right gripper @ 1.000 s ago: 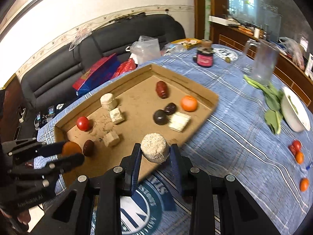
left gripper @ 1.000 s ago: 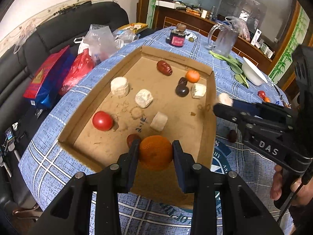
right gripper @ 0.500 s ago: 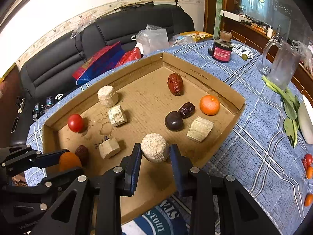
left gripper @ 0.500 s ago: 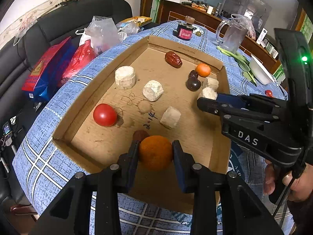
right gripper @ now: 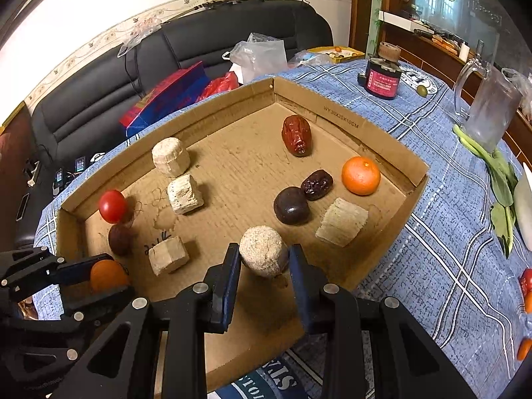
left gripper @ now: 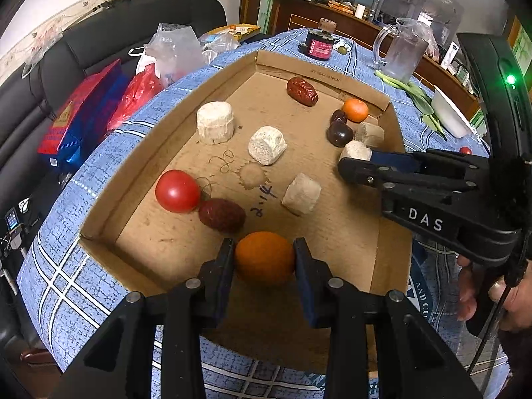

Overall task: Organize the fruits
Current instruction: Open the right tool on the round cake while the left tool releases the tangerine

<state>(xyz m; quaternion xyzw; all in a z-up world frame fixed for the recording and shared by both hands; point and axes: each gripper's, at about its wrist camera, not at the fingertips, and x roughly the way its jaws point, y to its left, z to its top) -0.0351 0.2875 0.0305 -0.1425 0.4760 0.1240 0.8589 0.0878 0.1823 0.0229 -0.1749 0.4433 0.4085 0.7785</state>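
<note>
Both of your grippers have moved forward over the shallow brown cardboard tray [left gripper: 139,153]. Your left gripper [left gripper: 264,259] grips a round orange fruit [left gripper: 265,256] near its front wall; your right gripper [right gripper: 264,259] clamps a pale, rough round lump [right gripper: 263,250] beside a dark plum [right gripper: 291,205].

The cardboard tray [right gripper: 365,139] is looking matt and a bit stained, with plain corrugated paper walls. The tomato [left gripper: 178,191] is shining glossy and smooth, while the orange [left gripper: 265,257] is showing a dull, pebbly peel. The round pale cake [right gripper: 264,251] is looking dry, crumbly and rough. The red date [right gripper: 296,135] is gleaming with wrinkled skin. The worktop is wearing a woven blue check cloth [right gripper: 442,249]. The fingers [left gripper: 222,266] are looking like matt black plastic with blue pads and shiny metal screws. The sofa [right gripper: 206,43] is looking like smooth black leather.
</note>
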